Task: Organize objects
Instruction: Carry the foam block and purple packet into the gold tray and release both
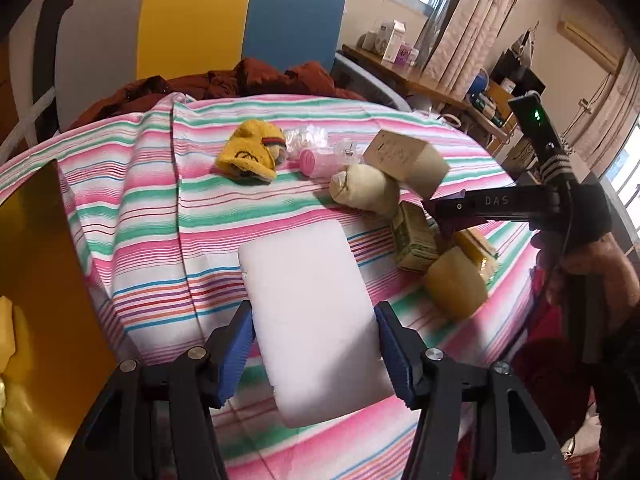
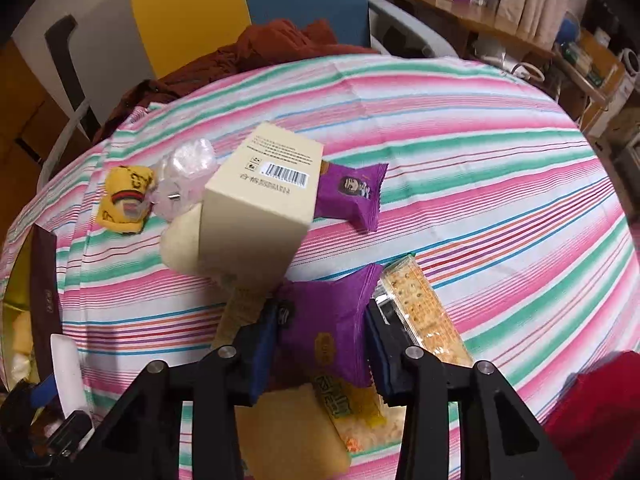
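My left gripper [image 1: 314, 314] is shut on a white rectangular block [image 1: 304, 280], held flat above the striped tablecloth [image 1: 152, 216]. A gold box [image 1: 36, 264] lies open just to its left. My right gripper [image 2: 322, 314] is shut on a purple snack packet [image 2: 324, 296], low over a pile of snacks. From the left wrist view the right gripper [image 1: 442, 216] reaches in from the right, held by a hand. A cream carton [image 2: 260, 200] with a barcode leans on a pale bun [image 2: 180, 240] just beyond it.
A second purple packet [image 2: 352, 192], a cracker pack [image 2: 420, 308] and a yellow snack packet [image 2: 346, 404] lie around the right gripper. A yellow sock [image 1: 252, 156] and clear pink plastic items [image 1: 316, 152] sit farther back. A red-brown garment [image 1: 248, 80] lies behind the table.
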Available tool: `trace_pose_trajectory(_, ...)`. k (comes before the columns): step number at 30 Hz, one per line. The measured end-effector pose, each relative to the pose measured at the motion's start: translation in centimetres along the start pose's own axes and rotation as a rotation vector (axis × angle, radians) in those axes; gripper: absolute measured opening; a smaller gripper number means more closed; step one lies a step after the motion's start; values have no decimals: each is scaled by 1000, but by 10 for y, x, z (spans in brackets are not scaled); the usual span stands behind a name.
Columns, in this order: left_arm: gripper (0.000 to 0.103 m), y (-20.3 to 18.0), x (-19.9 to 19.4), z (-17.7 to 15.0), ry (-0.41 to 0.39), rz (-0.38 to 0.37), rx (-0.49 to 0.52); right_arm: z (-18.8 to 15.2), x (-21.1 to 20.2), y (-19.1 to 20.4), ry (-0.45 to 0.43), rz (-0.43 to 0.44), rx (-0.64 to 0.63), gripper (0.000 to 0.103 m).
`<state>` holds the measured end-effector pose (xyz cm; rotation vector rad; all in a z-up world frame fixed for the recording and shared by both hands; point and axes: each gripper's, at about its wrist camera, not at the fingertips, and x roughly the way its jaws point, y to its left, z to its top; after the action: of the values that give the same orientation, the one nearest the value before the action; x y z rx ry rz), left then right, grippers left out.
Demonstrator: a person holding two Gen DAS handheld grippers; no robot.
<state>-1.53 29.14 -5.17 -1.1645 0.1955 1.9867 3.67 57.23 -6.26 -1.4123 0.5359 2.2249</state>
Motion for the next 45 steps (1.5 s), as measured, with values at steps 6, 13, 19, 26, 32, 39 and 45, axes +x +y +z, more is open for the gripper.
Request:
trace_pose_trajectory(6, 60, -1, -28, -6, -55, -15, 5, -14, -33, 8, -62, 17, -20, 41)
trace_pose_trajectory(13, 61, 19, -57, -10, -109, -5, -51, -31, -72, 52, -139, 113, -110, 41)
trace_pose_trajectory(19, 61, 50, -90, -16, -180, 50, -110, -45, -85, 130, -150, 246, -243, 41)
trace_pose_trajectory(26, 61, 118, -130, -36, -242, 177, -251, -61, -82, 225, -123, 378, -382, 41)
trace_pose_trajectory(32, 61, 182, -160, -41, -297, 325, -341, -78, -77, 297, -76, 485, -501, 41)
trace_pose_trajectory(39, 68, 242, -167, -34, -287, 510, -394, -111, -62, 363, 8, 583, -622, 53)
trace_pose_trajectory(45, 81, 257, -171, -41, -293, 530, -452, -127, -55, 373, 17, 553, -658, 70)
